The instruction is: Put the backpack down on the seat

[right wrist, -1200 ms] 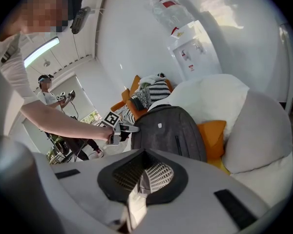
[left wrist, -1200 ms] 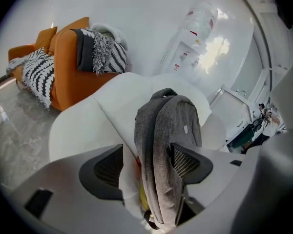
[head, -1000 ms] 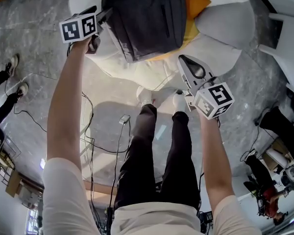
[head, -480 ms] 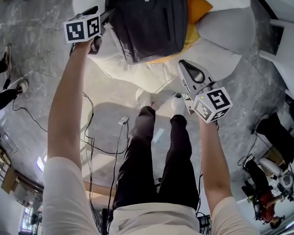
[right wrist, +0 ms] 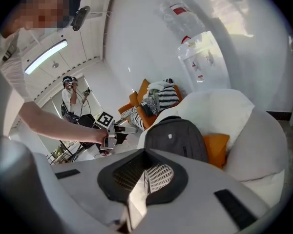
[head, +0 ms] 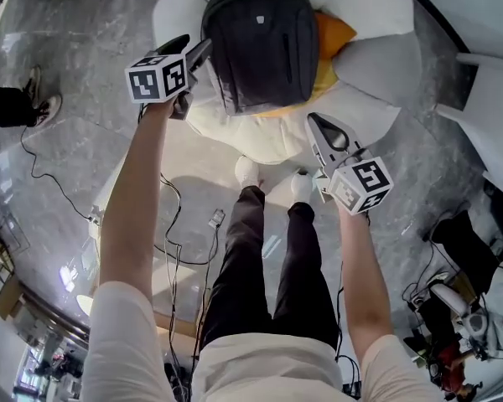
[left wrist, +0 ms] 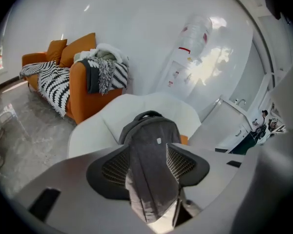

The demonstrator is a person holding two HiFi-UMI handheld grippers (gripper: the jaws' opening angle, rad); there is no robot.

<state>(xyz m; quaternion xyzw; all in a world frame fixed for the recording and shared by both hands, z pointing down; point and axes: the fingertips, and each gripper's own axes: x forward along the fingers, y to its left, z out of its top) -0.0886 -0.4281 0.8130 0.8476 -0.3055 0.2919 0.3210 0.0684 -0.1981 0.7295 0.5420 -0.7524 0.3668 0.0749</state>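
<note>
The dark grey backpack (head: 260, 44) stands on the white armchair (head: 365, 65), leaning back against an orange cushion (head: 335, 28). My left gripper (head: 199, 55) hovers beside the backpack's left edge, apart from it. Its jaws have just been closing, with nothing between them. In the left gripper view the backpack (left wrist: 154, 145) shows beyond the gap of the left gripper (left wrist: 149, 162). My right gripper (head: 320, 124) hangs in front of the chair's front edge, its jaws together and empty. The right gripper view shows the right gripper (right wrist: 145, 174), the backpack (right wrist: 178, 138) and the left gripper (right wrist: 118, 129).
An orange sofa (left wrist: 63, 77) with a striped blanket stands to the left, a water dispenser (left wrist: 185, 57) behind the armchair. Cables (head: 176, 216) trail over the marble floor. Another person's feet (head: 42, 107) are at the left, and a person (right wrist: 71, 96) stands in the background.
Both grippers have lifted. The left gripper has drawn back from the backpack's upper left corner to beside its lower edge. The backpack stays at rest on the chair.
</note>
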